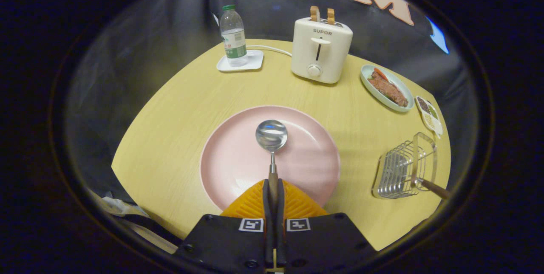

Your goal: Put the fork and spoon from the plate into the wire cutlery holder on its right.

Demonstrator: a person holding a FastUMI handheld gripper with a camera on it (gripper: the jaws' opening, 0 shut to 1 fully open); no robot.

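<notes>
Pink and round, one plate (238, 155) sits on the pale wooden table (170, 138), and over it hangs one spoon (271, 138), bowl forward, its wooden handle pinched between the two fingers of the gripper (273, 189), which are drawn nearly together on it. To the plate's right lies one wire cutlery holder (401, 168), with one wooden handle (433, 188) poking out of it; whether that is the fork cannot be told. Beyond the plate stand one toaster (321, 51) with two slices of bread (322, 14) up, one water bottle (233, 36) on one white tray (255, 62), one dish of meat (386, 88), and one small divided dish (429, 114).
</notes>
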